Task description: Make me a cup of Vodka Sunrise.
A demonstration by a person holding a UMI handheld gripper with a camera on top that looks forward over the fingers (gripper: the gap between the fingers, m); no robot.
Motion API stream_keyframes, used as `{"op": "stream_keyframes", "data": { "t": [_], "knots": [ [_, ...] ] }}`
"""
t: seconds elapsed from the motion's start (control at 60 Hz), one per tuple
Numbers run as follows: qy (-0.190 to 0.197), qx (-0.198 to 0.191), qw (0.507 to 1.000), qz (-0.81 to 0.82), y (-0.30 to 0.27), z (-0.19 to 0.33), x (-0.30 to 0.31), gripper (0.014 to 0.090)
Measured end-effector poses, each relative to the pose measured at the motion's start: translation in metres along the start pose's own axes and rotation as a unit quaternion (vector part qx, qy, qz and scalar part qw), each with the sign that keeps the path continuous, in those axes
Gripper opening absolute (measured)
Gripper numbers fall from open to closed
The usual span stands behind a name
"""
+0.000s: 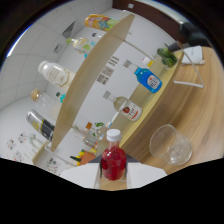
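Gripper (113, 181) squeezed small red syrup bottle (113, 162) tight between both fingers. Glass with ice (170, 145) stood just beside. Tipping too fast could spill red syrup on wooden counter (200, 105).

Fingers (80, 176) hidden, tilted view

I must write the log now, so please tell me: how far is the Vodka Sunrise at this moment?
Early stage. Done: the glass stands on the wooden counter and seems to hold ice only, with no coloured liquid in it. In hand: the red bottle, white cap on, sits between the fingers; whether they press on it is hidden. Left: the clear bottle with the red label rests on the shelf, and nothing looks poured yet.
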Motion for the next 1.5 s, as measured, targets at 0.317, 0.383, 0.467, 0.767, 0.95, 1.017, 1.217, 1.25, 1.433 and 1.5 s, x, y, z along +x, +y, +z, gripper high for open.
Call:
{"op": "stream_keyframes", "data": {
  "t": [0.317,0.383,0.467,0.767,0.95,1.017,1.217,1.25,1.433,1.5],
  "knots": [
    [-0.132,0.015,0.888,0.44,-0.034,-0.004,-0.014,0.0345],
    [-0.153,0.021,0.849,0.506,-0.044,-0.008,-0.014,0.0343],
    [-0.167,0.021,0.819,0.549,-0.047,-0.011,-0.015,0.0343],
    [-0.153,0.02,0.847,0.508,-0.041,-0.014,-0.023,0.0344],
    [-0.077,0.058,0.986,0.135,-0.041,-0.018,-0.052,0.0346],
    [-0.042,0.073,0.996,-0.031,-0.03,-0.018,-0.071,0.0346],
    [0.02,0.09,0.94,-0.329,0.03,0.004,-0.091,0.0345],
    [0.029,0.083,0.931,-0.354,0.044,0.013,-0.086,0.0345],
    [0.081,0.004,0.895,-0.438,0.135,0.058,-0.026,0.0344],
    [0.102,-0.029,0.89,-0.443,0.16,0.07,0.002,0.0344]
  ]
}}
